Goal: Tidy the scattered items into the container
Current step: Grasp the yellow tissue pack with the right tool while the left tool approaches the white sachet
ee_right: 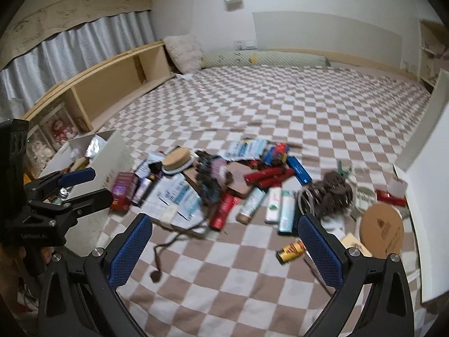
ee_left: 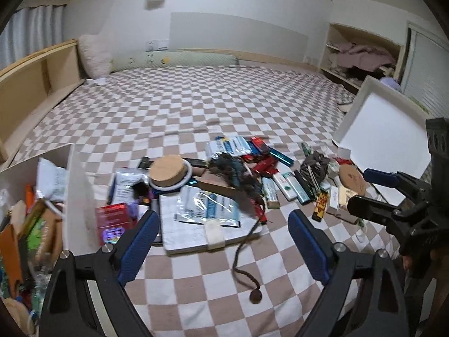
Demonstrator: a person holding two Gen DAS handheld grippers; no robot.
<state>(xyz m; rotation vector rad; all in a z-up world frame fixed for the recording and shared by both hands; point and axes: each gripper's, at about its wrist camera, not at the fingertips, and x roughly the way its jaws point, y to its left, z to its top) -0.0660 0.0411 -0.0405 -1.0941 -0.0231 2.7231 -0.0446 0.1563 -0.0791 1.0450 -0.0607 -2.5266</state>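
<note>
Both claws hang released over the checkered bed [ee_left: 196, 98], holding nothing. Ahead of the left claw [ee_left: 221, 238] lies a white notebook [ee_left: 210, 224] under plastic packets, with a cork-topped lid [ee_left: 168, 172] beyond it and a brown cord [ee_left: 244, 252] trailing between its fingers. The white container [ee_left: 75, 196], already part filled, stands just to its left. Ahead of the right claw [ee_right: 224, 241] lie tubes and lighters [ee_right: 286, 210]; a yellow lighter [ee_right: 290, 251] sits beside its right finger, a cork disc [ee_right: 381, 229] further right.

We see our left gripper [ee_left: 221, 241] spread wide at bottom centre, the cluttered white container [ee_left: 74, 196] at lower left, scattered items [ee_left: 241, 174] mid-frame.
</note>
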